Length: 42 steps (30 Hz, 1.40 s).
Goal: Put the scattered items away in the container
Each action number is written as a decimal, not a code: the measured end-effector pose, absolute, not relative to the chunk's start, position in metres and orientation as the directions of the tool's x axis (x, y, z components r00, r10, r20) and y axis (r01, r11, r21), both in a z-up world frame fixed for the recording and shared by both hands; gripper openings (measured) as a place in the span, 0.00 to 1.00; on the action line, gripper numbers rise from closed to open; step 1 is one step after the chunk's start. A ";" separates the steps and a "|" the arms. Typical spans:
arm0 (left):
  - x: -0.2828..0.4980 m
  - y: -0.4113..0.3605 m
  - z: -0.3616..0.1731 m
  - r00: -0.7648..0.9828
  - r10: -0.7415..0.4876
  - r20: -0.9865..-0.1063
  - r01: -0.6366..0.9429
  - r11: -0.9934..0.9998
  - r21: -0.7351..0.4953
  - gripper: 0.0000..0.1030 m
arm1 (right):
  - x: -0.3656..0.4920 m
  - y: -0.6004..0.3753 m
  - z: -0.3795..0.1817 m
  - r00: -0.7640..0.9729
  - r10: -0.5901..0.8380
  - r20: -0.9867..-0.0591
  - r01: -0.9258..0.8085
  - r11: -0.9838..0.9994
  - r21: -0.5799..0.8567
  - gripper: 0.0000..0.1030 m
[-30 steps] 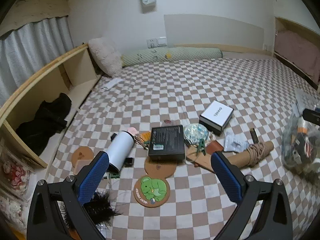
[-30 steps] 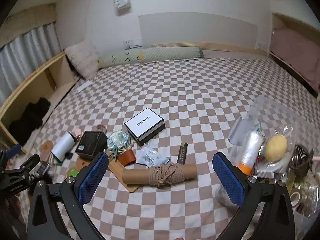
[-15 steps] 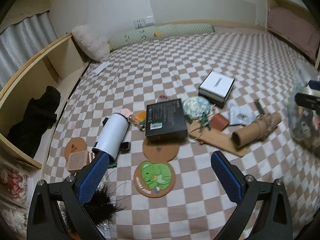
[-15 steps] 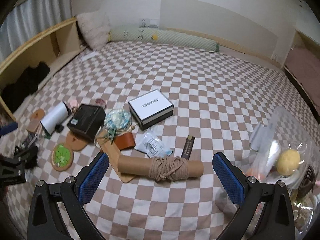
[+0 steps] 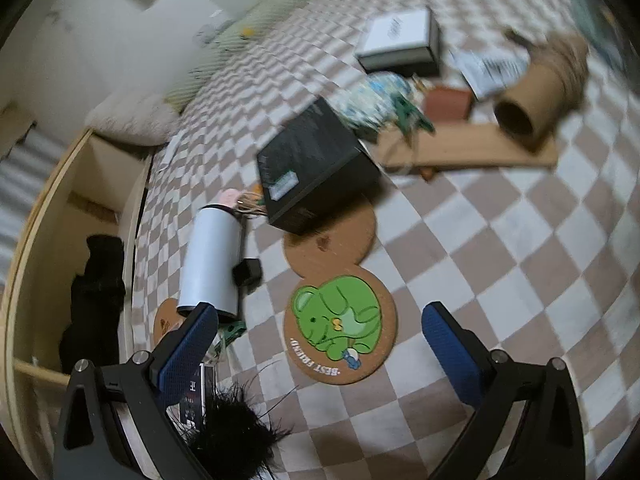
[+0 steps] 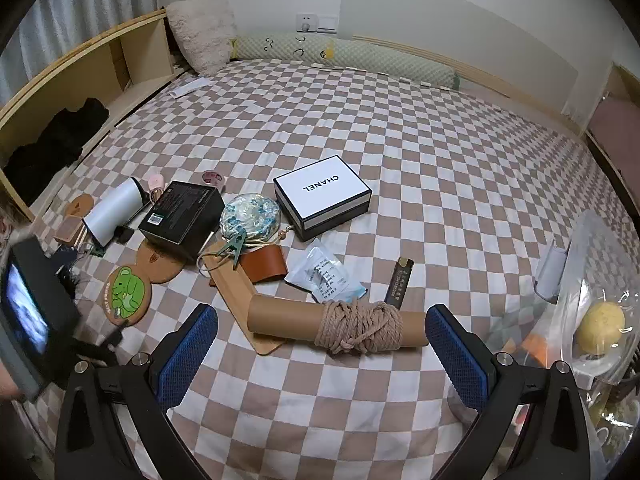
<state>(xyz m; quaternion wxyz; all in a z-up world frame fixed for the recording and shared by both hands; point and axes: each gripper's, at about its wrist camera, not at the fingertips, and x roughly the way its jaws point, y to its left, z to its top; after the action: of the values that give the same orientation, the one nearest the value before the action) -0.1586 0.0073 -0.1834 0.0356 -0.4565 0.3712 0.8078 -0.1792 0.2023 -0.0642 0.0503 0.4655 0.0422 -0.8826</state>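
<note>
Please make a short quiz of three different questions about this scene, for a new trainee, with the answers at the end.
1. True or false: the brown cardboard tube wound with beige rope stands upright on the checkered bed cover.
2. Multiple choice: the round cork coaster with a green bear lies nearest which gripper? A) the left gripper B) the right gripper
3. Fill in: the white box with black sides bears the word ____.

Key: 1 false, it lies on its side, partly on a flat wooden board. 2 A. 3 CHANEL. The jaws of both grippers are open and hold nothing.
</note>
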 end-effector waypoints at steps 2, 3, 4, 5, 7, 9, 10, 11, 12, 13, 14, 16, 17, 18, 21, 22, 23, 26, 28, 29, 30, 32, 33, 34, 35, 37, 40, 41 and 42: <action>-0.160 0.012 -0.192 -0.570 -0.293 -0.767 -0.414 -0.704 0.577 1.00 | -0.181 0.204 -0.065 -0.559 -0.047 -0.828 0.121 -0.992 -0.025 1.00; -0.160 0.014 -0.196 -0.566 -0.301 -0.768 -0.420 -0.696 0.582 1.00 | -0.181 0.206 -0.066 -0.558 -0.045 -0.829 0.117 -0.993 -0.024 1.00; -0.161 0.016 -0.199 -0.562 -0.307 -0.768 -0.424 -0.690 0.587 1.00 | -0.182 0.207 -0.067 -0.556 -0.040 -0.830 0.112 -0.993 -0.028 1.00; -0.162 0.018 -0.203 -0.559 -0.317 -0.766 -0.428 -0.682 0.594 1.00 | -0.183 0.208 -0.067 -0.555 -0.034 -0.831 0.108 -0.994 -0.031 1.00; -0.165 0.020 -0.211 -0.552 -0.338 -0.762 -0.434 -0.664 0.608 1.00 | -0.184 0.211 -0.069 -0.551 -0.025 -0.834 0.099 -0.994 -0.036 1.00; -0.168 0.021 -0.220 -0.550 -0.364 -0.752 -0.436 -0.643 0.630 1.00 | -0.185 0.213 -0.069 -0.550 -0.026 -0.835 0.090 -0.996 -0.028 1.00; -0.169 0.021 -0.224 -0.550 -0.378 -0.745 -0.436 -0.630 0.642 1.00 | -0.185 0.214 -0.068 -0.550 -0.030 -0.834 0.086 -0.996 -0.021 1.00; -0.171 0.021 -0.228 -0.548 -0.396 -0.737 -0.437 -0.615 0.656 1.00 | -0.185 0.215 -0.067 -0.551 -0.033 -0.834 0.083 -0.996 -0.015 1.00; -0.173 0.020 -0.232 -0.547 -0.411 -0.729 -0.440 -0.600 0.668 1.00 | -0.186 0.216 -0.067 -0.552 -0.035 -0.833 0.080 -0.997 -0.010 1.00; -0.174 0.019 -0.235 -0.547 -0.425 -0.721 -0.444 -0.583 0.680 1.00 | -0.186 0.217 -0.066 -0.553 -0.034 -0.832 0.077 -0.997 -0.010 1.00; -0.174 0.018 -0.239 -0.548 -0.438 -0.713 -0.447 -0.566 0.692 1.00 | -0.186 0.218 -0.066 -0.554 -0.033 -0.832 0.075 -0.997 -0.011 1.00; -0.175 0.018 -0.244 -0.553 -0.446 -0.704 -0.447 -0.554 0.702 1.00 | -0.187 0.219 -0.068 -0.550 -0.028 -0.835 0.071 -0.997 -0.014 1.00; -0.175 0.018 -0.245 -0.556 -0.449 -0.699 -0.445 -0.550 0.707 1.00 | -0.188 0.220 -0.069 -0.547 -0.025 -0.837 0.068 -0.998 -0.015 1.00; -0.176 0.018 -0.247 -0.559 -0.452 -0.695 -0.441 -0.548 0.711 1.00 | -0.189 0.221 -0.071 -0.544 -0.022 -0.839 0.065 -0.998 -0.015 1.00; -0.180 0.017 -0.250 -0.557 -0.463 -0.689 -0.431 -0.548 0.717 1.00 | -0.191 0.223 -0.075 -0.532 -0.015 -0.846 0.053 -0.998 -0.016 1.00; -0.182 0.016 -0.250 -0.551 -0.467 -0.692 -0.426 -0.556 0.714 1.00 | -0.191 0.223 -0.075 -0.531 -0.013 -0.848 0.050 -0.999 -0.016 1.00; -0.184 0.014 -0.249 -0.544 -0.471 -0.694 -0.421 -0.563 0.712 1.00 | -0.191 0.224 -0.076 -0.529 -0.012 -0.848 0.047 -0.999 -0.016 1.00; -0.191 0.009 -0.246 -0.522 -0.487 -0.700 -0.401 -0.584 0.706 1.00 | -0.190 0.225 -0.074 -0.532 -0.011 -0.847 0.045 -0.999 -0.016 1.00; -0.192 0.003 -0.242 -0.513 -0.496 -0.700 -0.390 -0.592 0.705 0.95 | -0.189 0.226 -0.072 -0.535 -0.010 -0.845 0.044 -0.999 -0.017 1.00; -0.192 0.000 -0.240 -0.508 -0.494 -0.705 -0.387 -0.601 0.700 0.94 | -0.189 0.227 -0.072 -0.535 -0.010 -0.845 0.042 -0.999 -0.015 1.00; -0.192 -0.003 -0.239 -0.503 -0.492 -0.710 -0.383 -0.610 0.694 0.92 | -0.189 0.227 -0.072 -0.535 -0.011 -0.845 0.041 -0.999 -0.013 1.00; -0.191 -0.010 -0.234 -0.503 -0.485 -0.715 -0.376 -0.622 0.687 0.92 | -0.189 0.228 -0.072 -0.534 -0.013 -0.846 0.037 -0.999 -0.008 1.00; -0.190 -0.013 -0.233 -0.503 -0.484 -0.716 -0.371 -0.628 0.685 0.92 | -0.190 0.229 -0.072 -0.533 -0.013 -0.846 0.035 -0.999 -0.007 1.00; -0.190 -0.017 -0.229 -0.502 -0.479 -0.720 -0.362 -0.640 0.678 0.92 | -0.190 0.228 -0.072 -0.532 -0.014 -0.847 0.034 -0.999 -0.005 1.00; -0.190 -0.020 -0.226 -0.501 -0.474 -0.724 -0.354 -0.651 0.671 0.92 | -0.190 0.228 -0.072 -0.531 -0.014 -0.847 0.033 -0.999 -0.004 1.00; -0.191 -0.027 -0.218 -0.501 -0.456 -0.735 -0.335 -0.681 0.651 0.91 | -0.190 0.227 -0.072 -0.529 -0.017 -0.849 0.034 -0.999 -0.001 1.00; -0.192 -0.036 -0.202 -0.512 -0.427 -0.745 -0.293 -0.729 0.619 0.89 | -0.190 0.225 -0.073 -0.528 -0.019 -0.849 0.041 -0.999 -0.003 1.00; -0.193 -0.040 -0.197 -0.517 -0.422 -0.745 -0.278 -0.740 0.612 0.89 | -0.190 0.224 -0.073 -0.528 -0.019 -0.849 0.043 -0.999 -0.004 1.00; -0.195 -0.043 -0.192 -0.522 -0.417 -0.744 -0.262 -0.751 0.605 0.88 | -0.190 0.223 -0.073 -0.527 -0.019 -0.850 0.045 -0.999 -0.006 1.00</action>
<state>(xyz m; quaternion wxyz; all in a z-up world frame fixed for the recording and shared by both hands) -0.1946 -0.0426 -0.1920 -0.0483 -0.4863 0.3492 0.7995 -0.1898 0.2228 -0.0730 0.0184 0.4859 0.0136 -0.8737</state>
